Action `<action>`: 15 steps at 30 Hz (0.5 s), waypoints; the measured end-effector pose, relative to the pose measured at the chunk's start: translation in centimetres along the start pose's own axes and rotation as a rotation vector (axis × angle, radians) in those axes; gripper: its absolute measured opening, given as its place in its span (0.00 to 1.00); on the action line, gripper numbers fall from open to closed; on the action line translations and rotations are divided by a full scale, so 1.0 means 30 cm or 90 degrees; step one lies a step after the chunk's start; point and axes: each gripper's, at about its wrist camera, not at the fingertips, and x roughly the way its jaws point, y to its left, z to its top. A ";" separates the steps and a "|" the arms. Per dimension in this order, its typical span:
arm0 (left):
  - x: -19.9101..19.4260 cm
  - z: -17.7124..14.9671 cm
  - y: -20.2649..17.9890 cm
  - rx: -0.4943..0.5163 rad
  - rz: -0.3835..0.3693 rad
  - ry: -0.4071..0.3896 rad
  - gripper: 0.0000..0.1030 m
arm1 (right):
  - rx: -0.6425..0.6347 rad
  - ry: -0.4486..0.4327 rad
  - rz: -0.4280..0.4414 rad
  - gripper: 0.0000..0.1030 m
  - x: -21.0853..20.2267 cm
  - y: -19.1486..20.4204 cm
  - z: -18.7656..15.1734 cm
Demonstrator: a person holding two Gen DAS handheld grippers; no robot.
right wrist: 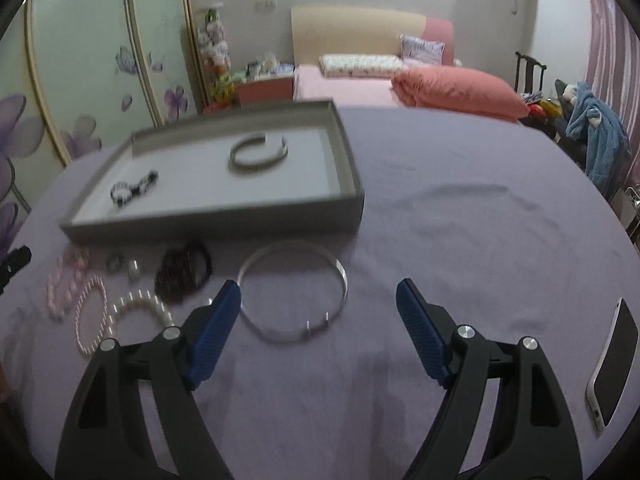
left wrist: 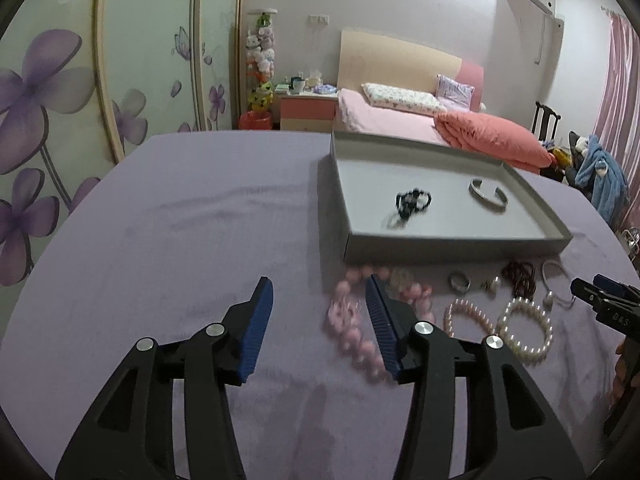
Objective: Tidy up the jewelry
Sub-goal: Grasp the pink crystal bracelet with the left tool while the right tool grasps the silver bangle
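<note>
A grey tray [left wrist: 452, 243] [right wrist: 224, 220] on the purple cloth holds a black bead bracelet [left wrist: 412, 201] [right wrist: 134, 189] and a silver cuff [left wrist: 488, 195] [right wrist: 259, 155]. In front of it lie a pink bead necklace [left wrist: 352, 320] [right wrist: 66, 280], pearl bracelets [left wrist: 526, 330] [right wrist: 92, 316], a dark red bracelet [left wrist: 520, 276] [right wrist: 184, 272], small rings [left wrist: 460, 281] and a large silver neck ring [right wrist: 294, 292]. My left gripper [left wrist: 320, 284] is open above the cloth, left of the pink necklace. My right gripper [right wrist: 318, 292] is open over the neck ring; it also shows in the left wrist view [left wrist: 600, 292].
A phone [right wrist: 612, 364] lies on the cloth at the right. The round table's purple cloth [left wrist: 180, 220] stretches left of the tray. A bed, wardrobe and chair stand behind the table.
</note>
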 end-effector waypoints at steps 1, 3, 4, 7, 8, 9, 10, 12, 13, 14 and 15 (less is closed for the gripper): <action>0.000 -0.010 0.002 -0.001 0.000 0.005 0.50 | -0.003 0.010 0.001 0.77 0.010 0.009 -0.003; 0.000 -0.020 0.007 -0.002 0.001 0.011 0.52 | -0.008 0.023 -0.001 0.82 0.026 0.015 -0.012; 0.001 -0.021 0.010 -0.002 0.002 0.012 0.53 | -0.012 0.029 -0.005 0.83 0.035 0.018 -0.014; 0.005 -0.036 0.011 -0.005 0.003 0.016 0.56 | -0.017 0.058 -0.006 0.85 0.073 0.037 -0.005; 0.007 -0.041 0.012 -0.005 0.002 0.018 0.56 | -0.018 0.060 -0.008 0.87 0.078 0.039 -0.003; 0.007 -0.042 0.011 -0.005 0.002 0.019 0.56 | -0.018 0.061 -0.009 0.88 0.083 0.040 0.001; 0.008 -0.044 0.010 -0.004 0.000 0.021 0.56 | -0.019 0.062 -0.008 0.89 0.089 0.042 0.009; 0.011 -0.051 0.010 -0.002 -0.002 0.025 0.56 | -0.020 0.063 -0.008 0.90 0.102 0.045 0.023; 0.013 -0.053 0.012 -0.001 -0.002 0.027 0.56 | -0.020 0.063 -0.008 0.90 0.110 0.046 0.031; 0.013 -0.059 0.014 0.001 -0.003 0.029 0.56 | -0.021 0.063 -0.008 0.90 0.117 0.048 0.040; 0.015 -0.061 0.013 0.003 -0.004 0.031 0.56 | -0.021 0.063 -0.008 0.89 0.123 0.049 0.046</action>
